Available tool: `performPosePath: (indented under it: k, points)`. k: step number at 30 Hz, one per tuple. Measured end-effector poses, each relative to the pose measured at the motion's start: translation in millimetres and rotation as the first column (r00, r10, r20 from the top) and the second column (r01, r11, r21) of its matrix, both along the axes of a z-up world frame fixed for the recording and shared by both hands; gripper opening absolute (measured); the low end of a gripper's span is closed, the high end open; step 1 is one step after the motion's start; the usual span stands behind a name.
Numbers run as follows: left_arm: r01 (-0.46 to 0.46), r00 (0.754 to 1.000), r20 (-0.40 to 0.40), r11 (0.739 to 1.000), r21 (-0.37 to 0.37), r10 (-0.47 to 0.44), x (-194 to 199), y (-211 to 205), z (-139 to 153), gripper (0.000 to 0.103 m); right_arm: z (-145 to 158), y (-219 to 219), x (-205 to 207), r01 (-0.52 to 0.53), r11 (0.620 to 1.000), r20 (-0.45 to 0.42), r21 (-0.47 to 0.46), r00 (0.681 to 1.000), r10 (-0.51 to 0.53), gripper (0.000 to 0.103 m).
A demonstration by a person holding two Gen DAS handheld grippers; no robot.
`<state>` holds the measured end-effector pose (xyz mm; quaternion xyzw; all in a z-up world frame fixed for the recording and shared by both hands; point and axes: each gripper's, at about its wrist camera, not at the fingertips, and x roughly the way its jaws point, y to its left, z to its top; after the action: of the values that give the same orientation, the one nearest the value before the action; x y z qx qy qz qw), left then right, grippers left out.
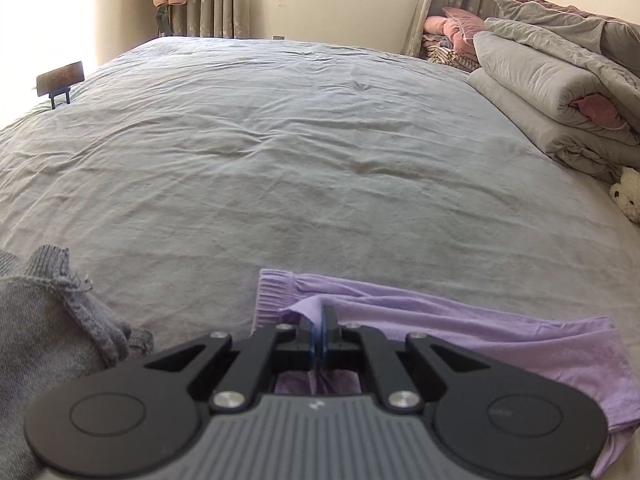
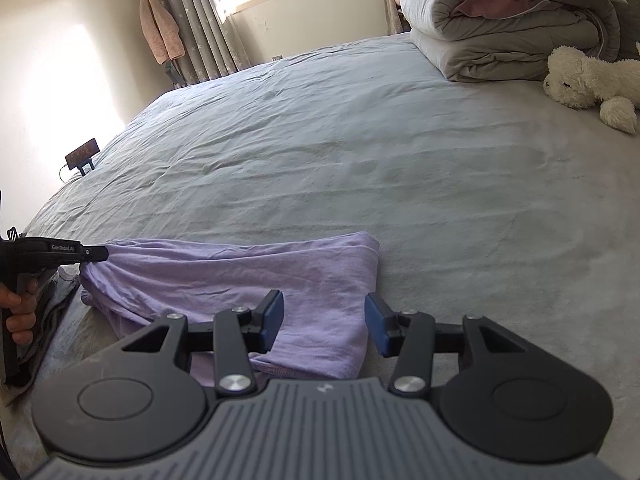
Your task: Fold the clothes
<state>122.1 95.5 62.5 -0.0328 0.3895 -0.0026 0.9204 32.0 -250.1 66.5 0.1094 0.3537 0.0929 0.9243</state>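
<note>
A lilac garment lies near the front edge of the grey bed, partly folded, with a ribbed cuff at its left. My left gripper is shut on a raised fold of it. In the right wrist view the same lilac garment stretches from left to centre, and the left gripper pinches its left end, a hand on its handle. My right gripper stands open over the garment's right end, blue pads apart, nothing between them.
A grey knit garment lies at the front left. Folded grey quilts and a white plush toy sit at the right. A small dark stand is at the bed's left edge. Curtains and a window are behind.
</note>
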Motion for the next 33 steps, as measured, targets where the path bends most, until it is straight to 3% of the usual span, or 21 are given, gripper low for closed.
performPosePath:
  k: [6,10,15,24,30,33]
  points:
    - [-0.036,0.999,0.016,0.998,0.049,0.036,2.0,-1.6,-0.8,0.011,-0.3,1.9,-0.6,-0.006,1.000,0.007,-0.029,1.000,0.006,0.051]
    - [-0.037,0.997,0.068,0.997,0.072,0.032,-10.9,-2.2,14.2,0.033,0.5,-4.8,2.4,0.020,1.000,0.006,-0.020,1.000,-0.020,0.051]
    - [0.012,0.996,0.085,0.998,0.054,-0.017,-25.6,-12.2,23.5,0.034,-0.6,-7.2,4.3,0.033,0.999,0.000,-0.020,0.999,-0.033,0.051]
    - [0.119,0.993,0.002,0.992,0.037,-0.119,-29.9,-22.3,-14.0,0.034,-5.4,-8.8,4.3,0.028,0.997,0.006,-0.077,1.000,-0.027,0.051]
    - [0.150,0.988,0.025,0.989,0.005,-0.150,-31.9,-12.4,-27.5,0.037,-19.9,17.0,3.3,-0.110,0.974,-0.005,-0.199,0.994,0.112,0.051]
    - [0.155,0.987,0.032,0.988,-0.015,-0.154,-29.6,-12.0,-25.6,0.041,-25.0,17.7,6.3,-0.147,0.965,-0.057,-0.219,0.989,0.137,0.051]
